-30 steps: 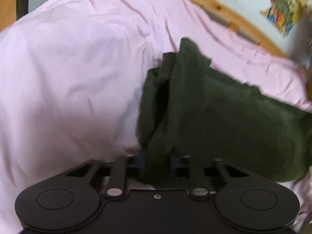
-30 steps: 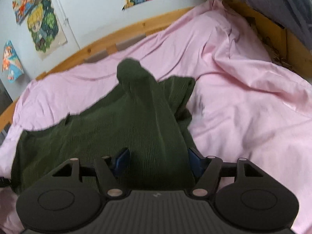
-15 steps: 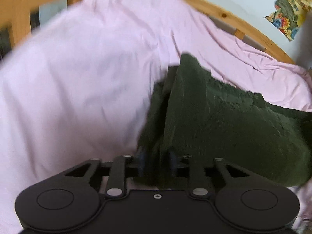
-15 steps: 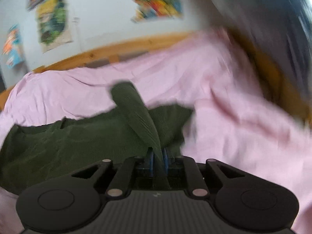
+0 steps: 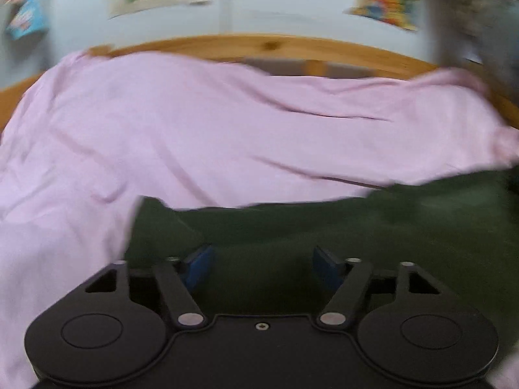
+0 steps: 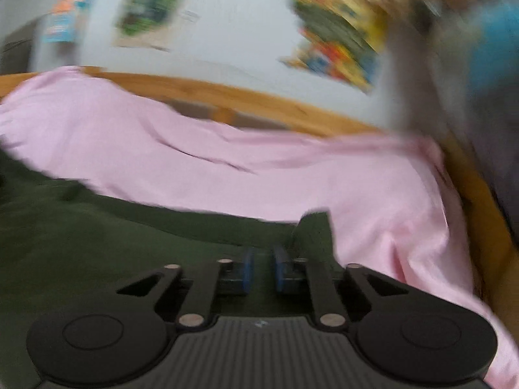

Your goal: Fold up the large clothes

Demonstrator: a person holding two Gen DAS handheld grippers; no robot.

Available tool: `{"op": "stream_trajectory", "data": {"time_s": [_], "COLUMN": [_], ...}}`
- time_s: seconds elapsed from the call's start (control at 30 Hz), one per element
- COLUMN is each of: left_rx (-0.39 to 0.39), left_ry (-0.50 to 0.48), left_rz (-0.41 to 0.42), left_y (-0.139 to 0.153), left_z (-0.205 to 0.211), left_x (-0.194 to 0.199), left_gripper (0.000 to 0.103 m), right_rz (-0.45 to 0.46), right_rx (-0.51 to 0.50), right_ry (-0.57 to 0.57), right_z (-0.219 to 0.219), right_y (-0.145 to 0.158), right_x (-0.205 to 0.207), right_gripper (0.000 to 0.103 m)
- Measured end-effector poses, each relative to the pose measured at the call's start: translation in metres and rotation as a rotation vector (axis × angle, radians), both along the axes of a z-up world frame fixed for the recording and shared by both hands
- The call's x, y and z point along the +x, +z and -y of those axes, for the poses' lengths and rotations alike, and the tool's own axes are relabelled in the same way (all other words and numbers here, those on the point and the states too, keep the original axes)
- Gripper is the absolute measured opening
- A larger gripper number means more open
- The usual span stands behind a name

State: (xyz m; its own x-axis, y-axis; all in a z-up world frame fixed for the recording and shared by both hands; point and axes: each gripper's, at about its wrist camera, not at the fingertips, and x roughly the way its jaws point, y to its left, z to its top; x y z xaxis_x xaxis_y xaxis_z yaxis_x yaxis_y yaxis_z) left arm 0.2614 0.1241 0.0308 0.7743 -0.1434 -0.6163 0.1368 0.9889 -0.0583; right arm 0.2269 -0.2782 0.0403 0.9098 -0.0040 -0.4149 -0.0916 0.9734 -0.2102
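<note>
A dark green knitted garment [image 5: 324,227] lies spread low across the pink sheet [image 5: 194,136]. My left gripper [image 5: 263,267] is open, its blue pads wide apart over the garment's left end, holding nothing. In the right wrist view the same garment [image 6: 97,233] stretches to the left. My right gripper [image 6: 263,270] has its blue pads close together with a narrow gap, over the garment's right edge. Blur hides whether cloth sits between them.
A wooden bed frame [image 5: 266,45] curves along the far edge of the sheet, also in the right wrist view [image 6: 259,97]. Colourful posters [image 6: 337,32] hang on the pale wall behind. A blurred grey shape [image 5: 470,26] stands at the far right.
Both grippers have swung down and forward, laying the lifted green garment flat. The left jaws have opened and let go of the cloth. The right jaws have parted slightly.
</note>
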Motion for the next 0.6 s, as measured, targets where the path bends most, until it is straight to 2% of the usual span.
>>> {"op": "stream_trajectory", "data": {"time_s": [0.03, 0.07, 0.13, 0.17, 0.2, 0.23, 0.27, 0.3, 0.33, 0.37, 0.4, 0.5, 0.53, 0.57, 0.6], "left_rx": [-0.011, -0.029, -0.052, -0.090, -0.172, -0.252, -0.330, -0.402, -0.485, -0.566, -0.587, -0.465, -0.431, -0.417, -0.406], "left_ry": [0.017, 0.017, 0.004, 0.003, 0.010, 0.029, 0.075, 0.131, 0.159, 0.165, 0.166, 0.172, 0.172, 0.167, 0.164], "left_rz": [0.005, 0.017, 0.087, 0.104, 0.099, 0.086, 0.077, 0.062, 0.045, 0.032, 0.022, 0.008, 0.001, -0.003, -0.001], "left_y": [-0.006, -0.011, -0.022, -0.028, -0.039, -0.048, -0.055, -0.061, -0.068, -0.075, -0.077, -0.059, -0.049, -0.040, -0.030], "left_z": [-0.009, -0.017, -0.031, -0.037, -0.049, -0.061, -0.075, -0.087, -0.099, -0.108, -0.111, -0.094, -0.087, -0.080, -0.074], "left_x": [0.006, 0.008, 0.007, 0.006, 0.008, 0.011, 0.012, 0.015, 0.018, 0.019, 0.021, 0.023, 0.022, 0.022, 0.019], "left_gripper": [0.051, 0.047, 0.046, 0.047, 0.047, 0.037, 0.017, 0.006, 0.003, 0.003, 0.003, 0.001, 0.011, 0.034, 0.047], "right_rz": [-0.027, -0.045, -0.053, -0.050, -0.048, -0.050, -0.052, -0.056, -0.061, -0.063, -0.064, -0.049, -0.035, -0.011, 0.013], "right_rx": [0.048, 0.086, 0.134, 0.154, 0.179, 0.210, 0.236, 0.257, 0.274, 0.286, 0.286, 0.194, 0.138, 0.080, 0.051], "right_ry": [-0.032, -0.053, -0.077, -0.085, -0.088, -0.088, -0.087, -0.087, -0.084, -0.081, -0.082, -0.101, -0.118, -0.127, -0.132], "right_z": [0.009, 0.015, 0.021, 0.022, 0.026, 0.029, 0.033, 0.036, 0.040, 0.042, 0.042, 0.028, 0.012, 0.000, -0.013], "right_y": [-0.006, -0.012, -0.027, -0.035, -0.044, -0.050, -0.052, -0.052, -0.052, -0.051, -0.051, -0.047, -0.041, -0.034, -0.026], "right_x": [0.010, 0.016, 0.023, 0.025, 0.027, 0.030, 0.032, 0.035, 0.035, 0.035, 0.034, 0.030, 0.030, 0.024, 0.016], "right_gripper": [0.000, 0.000, 0.000, 0.000, 0.000, 0.000, 0.000, 0.000, 0.000, 0.000, 0.000, 0.000, 0.003, 0.007, 0.025]}}
